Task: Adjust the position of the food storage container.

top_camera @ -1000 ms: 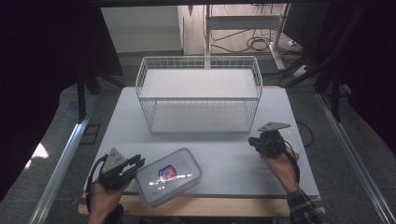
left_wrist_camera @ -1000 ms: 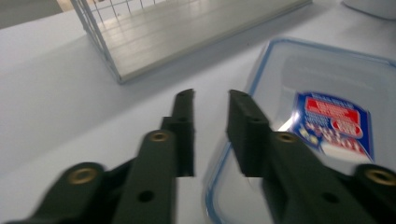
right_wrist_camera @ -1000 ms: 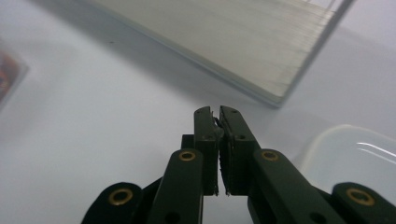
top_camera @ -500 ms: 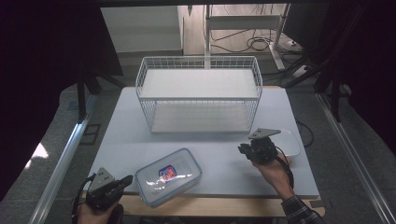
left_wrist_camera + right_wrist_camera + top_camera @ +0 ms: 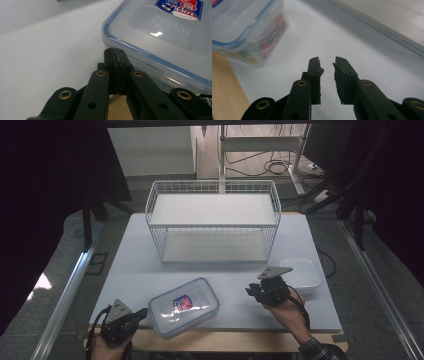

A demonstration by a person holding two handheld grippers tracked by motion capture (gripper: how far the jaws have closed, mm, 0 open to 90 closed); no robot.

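Note:
A clear plastic container (image 5: 184,306) with a blue-sealed lid and a red-and-blue label lies near the white table's front edge. My left gripper (image 5: 144,312) sits at its left corner, pointing right. In the left gripper view the left gripper (image 5: 114,50) is shut on nothing, its tips just short of the container's (image 5: 160,37) side wall. My right gripper (image 5: 250,291) hovers to the container's right, pointing left. In the right gripper view the right gripper (image 5: 327,63) stands slightly apart with nothing between its jaws; they have just been opening. The container (image 5: 244,27) lies ahead at the upper left.
A white wire basket (image 5: 212,220) with two shelves stands at the back middle of the table (image 5: 130,265). A shallow white tray (image 5: 302,272) lies just behind my right hand. The wooden table edge (image 5: 225,340) runs along the front.
The left hand dropped back toward the front edge at the container's left corner, and its jaws closed. The right hand slid left and forward toward the container, its jaws parting a little.

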